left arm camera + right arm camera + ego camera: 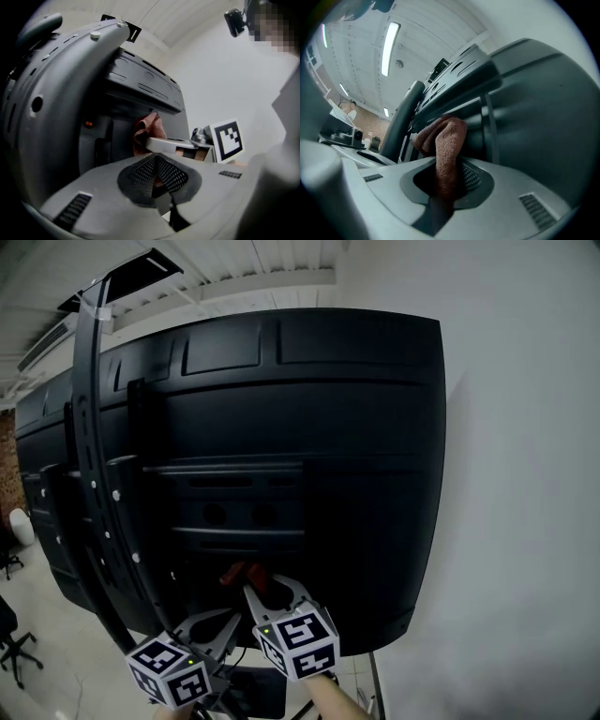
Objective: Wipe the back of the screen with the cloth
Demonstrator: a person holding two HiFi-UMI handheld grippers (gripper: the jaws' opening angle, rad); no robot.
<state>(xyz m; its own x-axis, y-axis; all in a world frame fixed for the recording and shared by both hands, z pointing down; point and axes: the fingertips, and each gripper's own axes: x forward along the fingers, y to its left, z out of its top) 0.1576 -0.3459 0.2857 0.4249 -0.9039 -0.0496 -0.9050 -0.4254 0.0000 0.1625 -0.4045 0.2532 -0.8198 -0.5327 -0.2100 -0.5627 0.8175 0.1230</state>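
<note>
The black back of the screen (309,456) fills the head view. A rust-red cloth (240,575) is pressed against its lower part, under the two round holes. My right gripper (255,589) is shut on the cloth; in the right gripper view the cloth (443,145) stands bunched up between the jaws, touching the screen back (534,117). My left gripper (208,626) hangs lower left of it, shut with nothing between its mesh pads (157,173). From the left gripper view I see the cloth (145,133) and the right gripper's finger (168,144).
A curved black stand arm (92,456) with white screws runs down the screen's left side. A white wall (525,474) is at the right. An office chair base (17,648) stands on the floor at lower left. The person's blurred head shows in the left gripper view.
</note>
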